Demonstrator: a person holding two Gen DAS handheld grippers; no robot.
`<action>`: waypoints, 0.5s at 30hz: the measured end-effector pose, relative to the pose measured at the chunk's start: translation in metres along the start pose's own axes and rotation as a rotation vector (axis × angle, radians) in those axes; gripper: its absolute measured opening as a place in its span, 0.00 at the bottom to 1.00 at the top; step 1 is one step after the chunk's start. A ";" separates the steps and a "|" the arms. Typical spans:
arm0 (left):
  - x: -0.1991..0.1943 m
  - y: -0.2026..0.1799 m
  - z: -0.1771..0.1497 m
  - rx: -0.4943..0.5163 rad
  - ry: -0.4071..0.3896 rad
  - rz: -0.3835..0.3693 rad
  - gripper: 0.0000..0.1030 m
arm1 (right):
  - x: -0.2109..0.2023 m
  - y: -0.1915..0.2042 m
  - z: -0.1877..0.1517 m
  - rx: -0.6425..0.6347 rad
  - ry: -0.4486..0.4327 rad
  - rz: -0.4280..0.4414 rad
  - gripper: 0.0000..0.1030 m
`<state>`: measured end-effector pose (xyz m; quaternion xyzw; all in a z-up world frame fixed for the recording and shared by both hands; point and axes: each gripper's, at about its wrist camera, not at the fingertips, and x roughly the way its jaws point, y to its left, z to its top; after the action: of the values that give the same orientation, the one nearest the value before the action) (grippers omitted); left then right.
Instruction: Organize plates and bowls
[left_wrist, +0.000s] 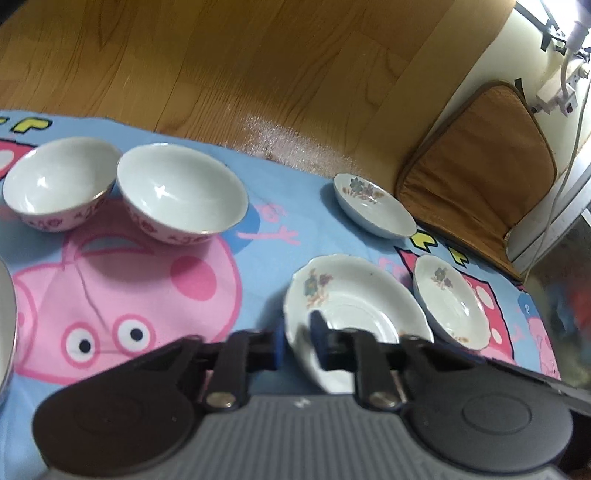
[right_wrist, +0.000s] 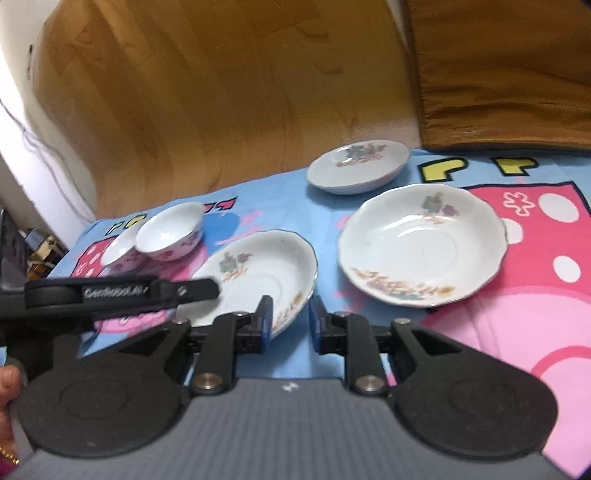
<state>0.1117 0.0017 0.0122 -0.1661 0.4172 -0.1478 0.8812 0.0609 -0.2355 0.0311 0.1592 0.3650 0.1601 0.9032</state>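
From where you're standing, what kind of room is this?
Probably a room in a home: a wooden floor, a cartoon-print cloth spread with flowered plates and bowls, and a brown cushion by the wall.

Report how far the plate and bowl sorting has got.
Done: nothing stacked yet. In hand: the left claw is shut on the near plate rim; the right claw straddles its other edge, grip unclear. Left: far plate, right-hand plate, left bowl and right bowl sit unstacked on the cloth.
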 end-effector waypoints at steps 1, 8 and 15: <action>0.000 0.003 -0.001 -0.013 -0.001 -0.014 0.11 | 0.002 -0.003 0.000 0.009 -0.003 0.002 0.27; -0.020 -0.007 -0.018 0.029 -0.012 0.018 0.11 | 0.003 -0.001 -0.011 0.038 -0.003 -0.004 0.20; -0.054 -0.028 -0.060 0.103 -0.019 0.030 0.12 | -0.036 0.010 -0.051 -0.002 -0.027 -0.030 0.20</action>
<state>0.0283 -0.0119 0.0247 -0.1157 0.4032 -0.1543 0.8945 -0.0011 -0.2322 0.0222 0.1548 0.3549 0.1449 0.9106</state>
